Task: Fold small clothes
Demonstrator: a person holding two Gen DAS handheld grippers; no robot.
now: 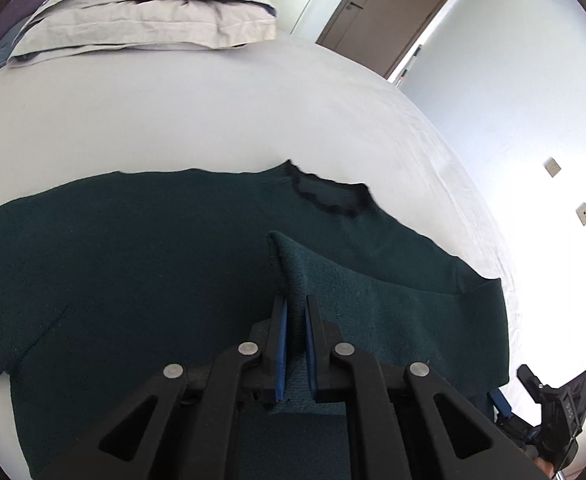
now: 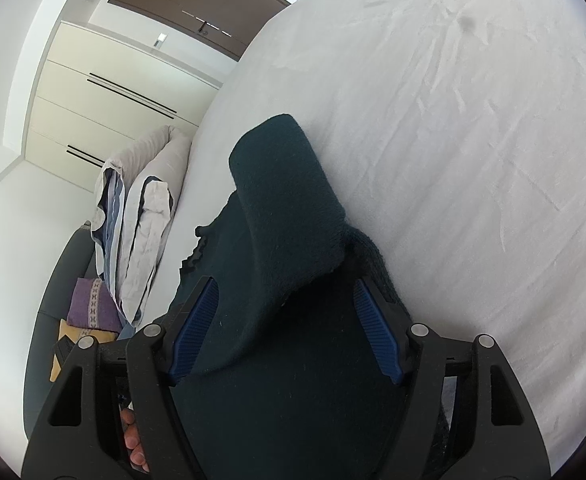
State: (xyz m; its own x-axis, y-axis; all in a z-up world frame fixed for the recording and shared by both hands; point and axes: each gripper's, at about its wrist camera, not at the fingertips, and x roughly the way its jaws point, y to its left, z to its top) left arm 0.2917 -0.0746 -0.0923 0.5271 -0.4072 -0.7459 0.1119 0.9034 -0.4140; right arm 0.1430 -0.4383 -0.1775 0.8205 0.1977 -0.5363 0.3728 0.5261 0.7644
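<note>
Room: white walls, a brown door (image 1: 389,12) past the far edge of the bed, cream wardrobe fronts (image 2: 105,92) with dark slot handles in your right view. Two wall sockets (image 1: 583,213) on the bright wall.

Bed (image 1: 173,120): pale sheet, smooth near the pillows, creased on the right side (image 2: 473,120). Stacked pillows (image 1: 153,20) at the head, grey-beige with blue stripes. Purple cushion (image 2: 93,308) beside them.

Dark green sweater (image 1: 133,260) lies spread flat across the near bed, black-trimmed neckline (image 1: 329,196) toward the pillows. One sleeve (image 1: 373,300) is folded in over the body.

Your left gripper (image 1: 295,344): blue pads nearly together, pinching a raised ridge of sleeve fabric.

Your right gripper (image 2: 287,332): jaws spread wide, sweater cloth (image 2: 285,208) draped between them, not clamped
</note>
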